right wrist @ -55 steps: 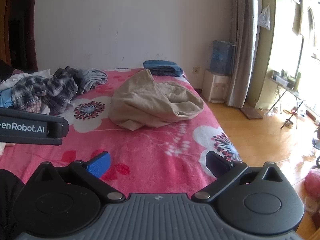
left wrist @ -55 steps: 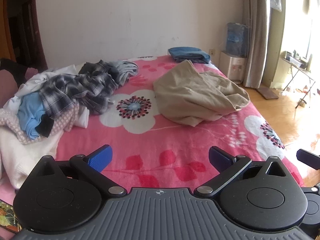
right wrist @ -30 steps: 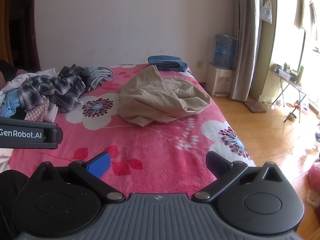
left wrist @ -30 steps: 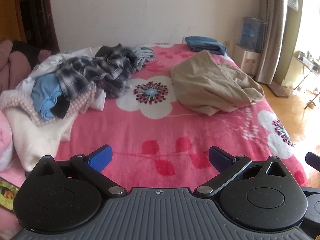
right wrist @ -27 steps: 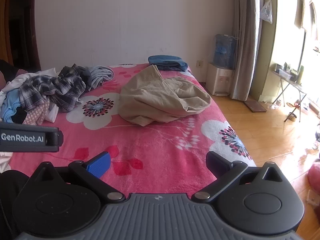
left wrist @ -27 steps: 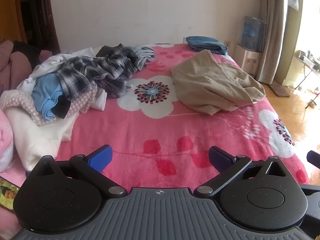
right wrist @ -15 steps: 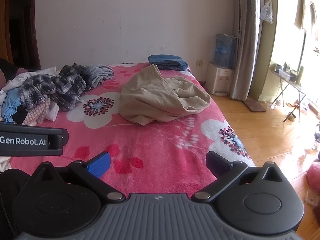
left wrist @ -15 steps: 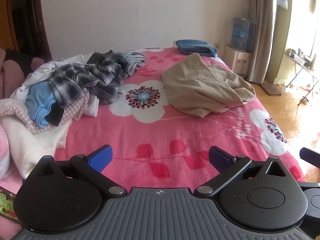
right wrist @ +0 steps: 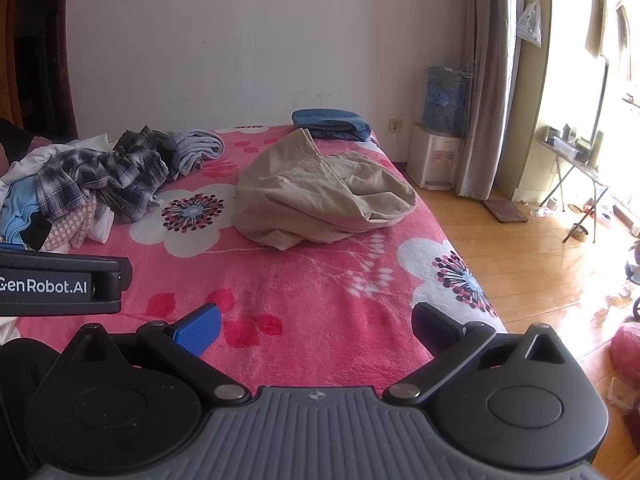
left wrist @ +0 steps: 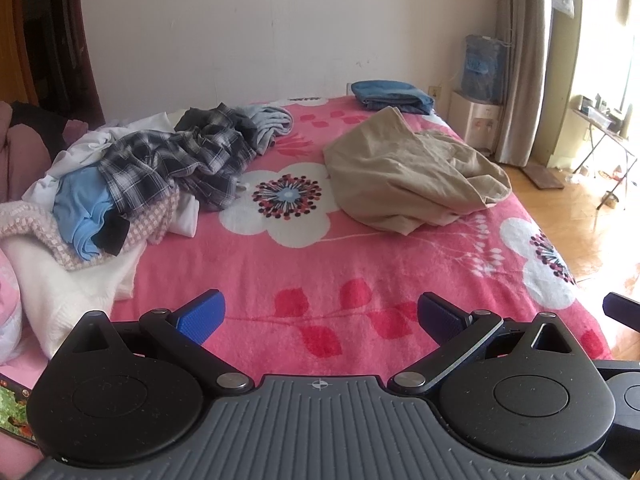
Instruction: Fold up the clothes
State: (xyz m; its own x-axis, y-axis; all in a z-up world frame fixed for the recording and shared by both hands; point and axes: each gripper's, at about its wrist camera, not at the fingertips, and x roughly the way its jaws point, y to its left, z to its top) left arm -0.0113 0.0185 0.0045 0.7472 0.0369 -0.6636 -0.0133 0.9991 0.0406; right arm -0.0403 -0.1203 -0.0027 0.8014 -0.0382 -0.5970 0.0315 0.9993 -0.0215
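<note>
A crumpled beige garment point(left wrist: 412, 176) point(right wrist: 320, 192) lies on the far right half of the pink flowered bed point(left wrist: 304, 272) point(right wrist: 304, 280). On the left side sits a heap of clothes point(left wrist: 132, 184) point(right wrist: 80, 188) with a plaid shirt on top. Folded blue items point(left wrist: 392, 96) point(right wrist: 330, 120) rest at the far end of the bed. My left gripper point(left wrist: 320, 316) hangs open above the near edge, holding nothing. My right gripper point(right wrist: 316, 326) is open too, and part of the left gripper's body point(right wrist: 60, 284) shows at its left.
A white wall stands behind the bed. To the right are a water dispenser point(right wrist: 442, 132), a curtain point(right wrist: 484, 80) and a wooden floor point(right wrist: 540, 264) with a small folding table point(right wrist: 580, 172). A pink bag point(right wrist: 626, 348) lies on the floor.
Both views have shifted slightly over the near end of the bed; the left view swung left and back. The clothes lie as they were and both grippers stay open.
</note>
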